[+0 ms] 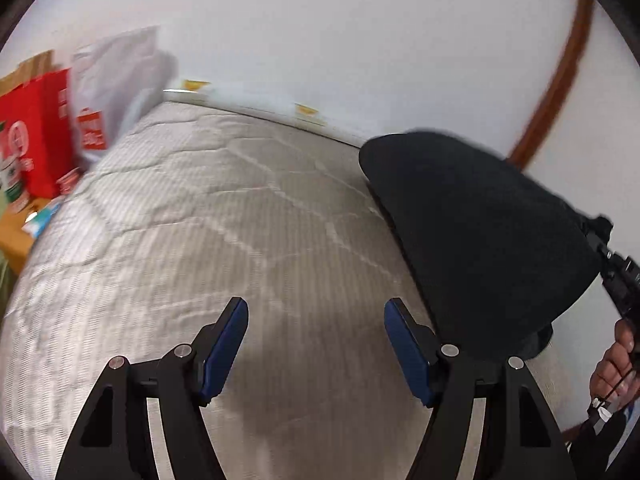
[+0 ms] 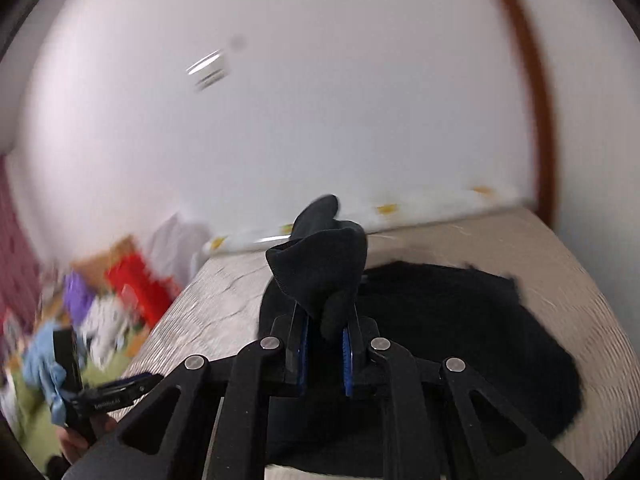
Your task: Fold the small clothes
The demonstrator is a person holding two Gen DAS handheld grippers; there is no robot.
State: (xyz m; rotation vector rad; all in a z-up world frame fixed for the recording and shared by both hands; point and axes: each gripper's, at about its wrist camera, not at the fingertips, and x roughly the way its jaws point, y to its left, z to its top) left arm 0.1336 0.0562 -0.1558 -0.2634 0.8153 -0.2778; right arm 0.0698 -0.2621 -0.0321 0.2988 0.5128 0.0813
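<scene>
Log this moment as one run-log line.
left gripper: open, empty, over mattress | right gripper: shut on black garment, edge lifted | rest of garment: on mattress

Soft, even indoor light, faint shadows, heavy motion blur — worst at left — fisheye bending, dark vignetted corners.

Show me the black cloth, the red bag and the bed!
black cloth (image 2: 320,256): right wrist view, bunched part pinched above the jaws.
red bag (image 1: 40,136): left wrist view, its front side.
bed (image 1: 200,220): left wrist view, bare quilted top.
</scene>
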